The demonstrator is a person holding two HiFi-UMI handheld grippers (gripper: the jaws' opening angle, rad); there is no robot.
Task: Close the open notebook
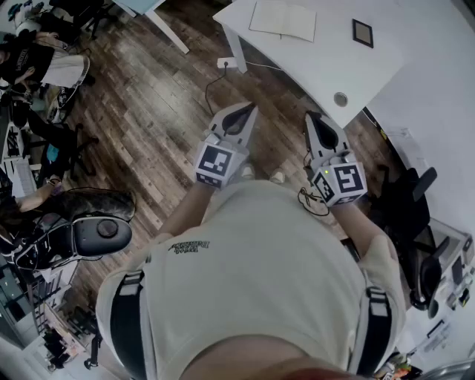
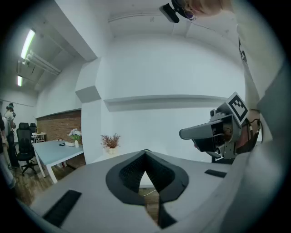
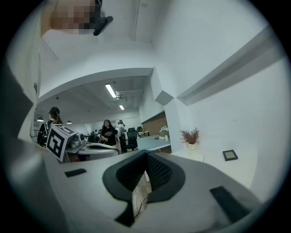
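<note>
The open notebook (image 1: 282,20) lies flat with pale pages up on the white table (image 1: 312,67) at the top of the head view, far ahead of both grippers. My left gripper (image 1: 247,111) and right gripper (image 1: 312,119) hang side by side over the wooden floor, short of the table's near edge. Both point roughly level toward the table. The left gripper (image 2: 145,151) has its pads meeting at the tip, with nothing between them. The right gripper (image 3: 146,153) is likewise shut and empty. The notebook shows in neither gripper view.
A small black-framed square (image 1: 362,33) and a round cable hole (image 1: 341,99) are on the table right of the notebook. A power strip (image 1: 228,64) with a cable lies on the floor below the table edge. Office chairs (image 1: 96,234) and seated people are at left; a potted plant (image 3: 190,136) stands by the wall.
</note>
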